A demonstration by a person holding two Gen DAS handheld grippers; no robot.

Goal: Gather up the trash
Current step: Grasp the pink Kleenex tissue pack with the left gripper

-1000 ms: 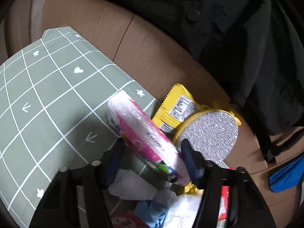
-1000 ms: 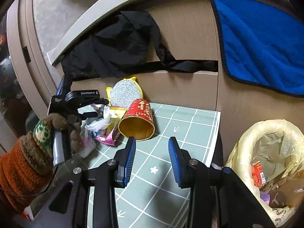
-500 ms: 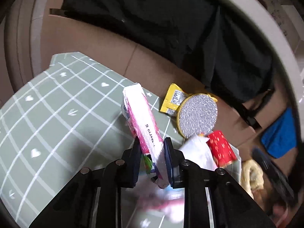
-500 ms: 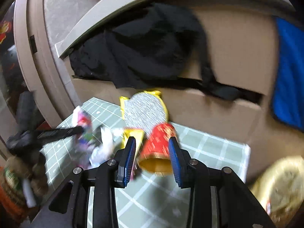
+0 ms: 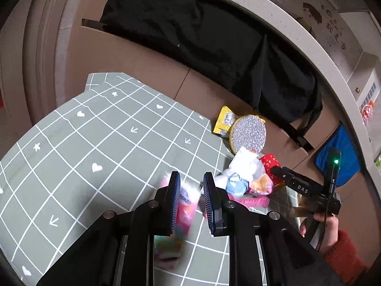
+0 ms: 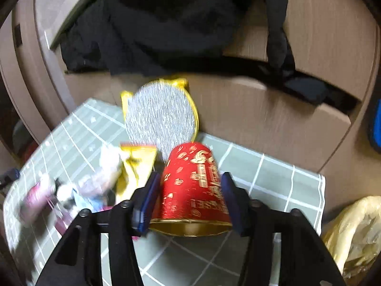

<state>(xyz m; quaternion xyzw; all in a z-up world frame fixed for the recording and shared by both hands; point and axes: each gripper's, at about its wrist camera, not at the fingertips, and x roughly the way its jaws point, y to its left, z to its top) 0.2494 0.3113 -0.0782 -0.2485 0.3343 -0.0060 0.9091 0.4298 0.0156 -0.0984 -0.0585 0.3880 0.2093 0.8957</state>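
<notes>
In the left wrist view my left gripper hovers above the green grid mat. Its jaws are closing on a pink-and-white plastic packet, which hangs down between them, blurred. In the right wrist view a red paper cup with gold print lies on its side on the mat, mouth towards the camera. My right gripper straddles the cup; its jaws are opening and stand a little off the cup's sides. The left wrist view shows the same cup beside the right gripper's body.
A pile of crumpled tissue and wrappers lies left of the cup. A silver round lid and a yellow wrapper lean near the cardboard wall. A yellow trash bag stands off the mat's right edge. Black clothing hangs behind.
My left gripper pulled back from the pile with the packet, which now hangs lower and blurred. My right gripper moved up to the red cup and its jaws widened around it.
</notes>
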